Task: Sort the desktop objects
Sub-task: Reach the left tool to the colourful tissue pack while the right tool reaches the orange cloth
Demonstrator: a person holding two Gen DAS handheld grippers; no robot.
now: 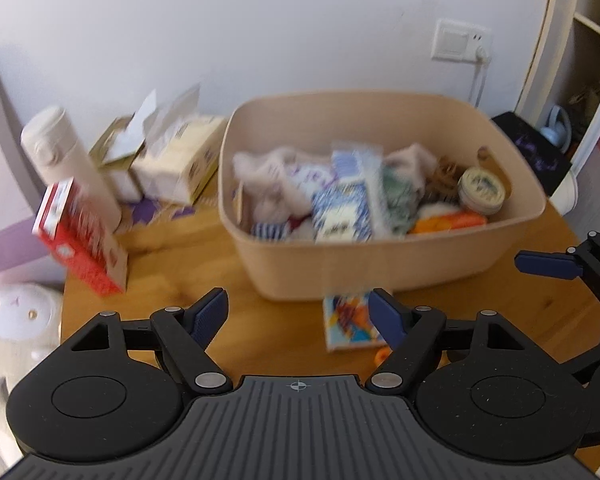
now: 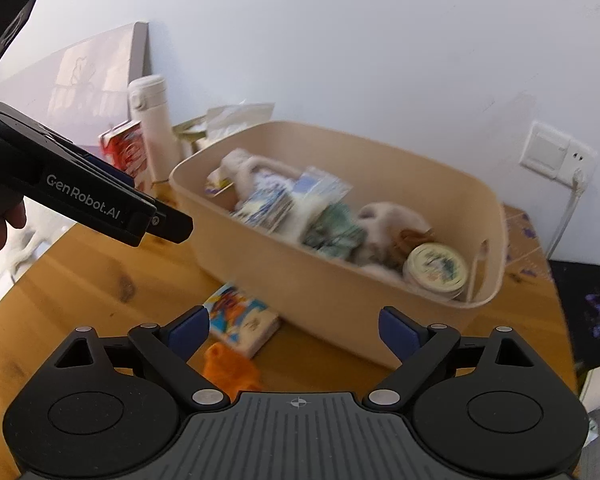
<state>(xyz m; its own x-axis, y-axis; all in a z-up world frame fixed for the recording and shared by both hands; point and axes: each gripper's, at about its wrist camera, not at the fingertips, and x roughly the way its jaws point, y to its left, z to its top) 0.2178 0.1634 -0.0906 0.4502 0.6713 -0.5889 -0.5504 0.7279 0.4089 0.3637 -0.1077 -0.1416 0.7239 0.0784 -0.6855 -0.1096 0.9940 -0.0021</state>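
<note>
Pale wall (image 1: 260,32) behind, knotty wooden tabletop (image 1: 188,264) below. Wide beige oval plastic bin (image 1: 380,264) already heaped with packets. Left gripper (image 1: 298,314) and right gripper (image 2: 294,330) both spread wide, empty. Small flat colourful cartoon-printed card box (image 2: 242,322) lying just before the bin, crumpled orange cloth (image 2: 230,372) beside. Likely snag: pinching cloth along with box.

One bin (image 1: 380,268), one flask (image 1: 66,156), one red carton (image 1: 80,240), one tin (image 1: 482,190).
</note>
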